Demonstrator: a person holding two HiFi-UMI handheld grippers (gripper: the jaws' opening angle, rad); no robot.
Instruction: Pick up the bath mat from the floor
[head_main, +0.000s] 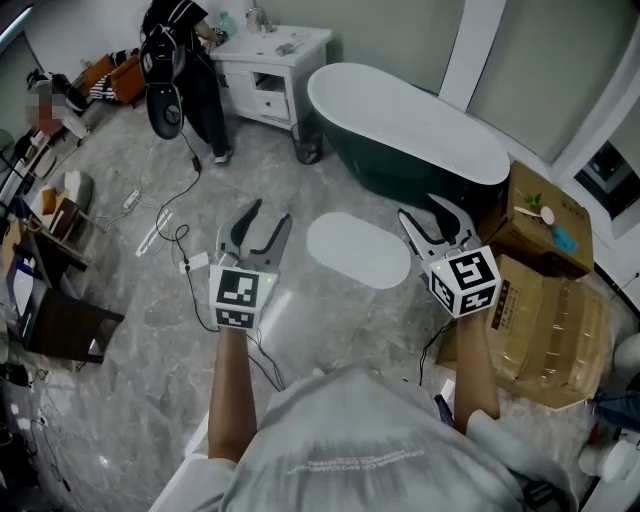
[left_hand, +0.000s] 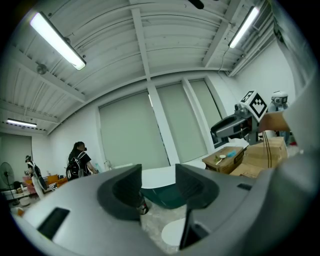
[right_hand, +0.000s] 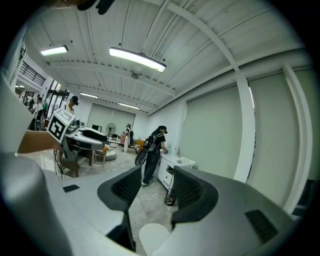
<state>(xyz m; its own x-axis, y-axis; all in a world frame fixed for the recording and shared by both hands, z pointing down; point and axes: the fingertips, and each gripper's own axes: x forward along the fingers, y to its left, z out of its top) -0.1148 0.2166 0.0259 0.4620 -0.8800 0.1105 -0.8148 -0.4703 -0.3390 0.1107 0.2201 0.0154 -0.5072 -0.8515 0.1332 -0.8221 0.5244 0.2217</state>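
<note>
Left claw (head_main: 262, 224) and right claw (head_main: 432, 218) both gaping apart, empty, flanking the white oval bath mat (head_main: 358, 250), mat lying flat on the floor (head_main: 130, 330)

Operator wears a pale grey short-sleeved shirt (head_main: 370, 445) with a faint printed line across it. Left gripper (head_main: 272, 212) and right gripper (head_main: 418, 206) have dark grey curved jaws; each carries a white marker cube (head_main: 241, 297) bearing black square patterns.
</note>
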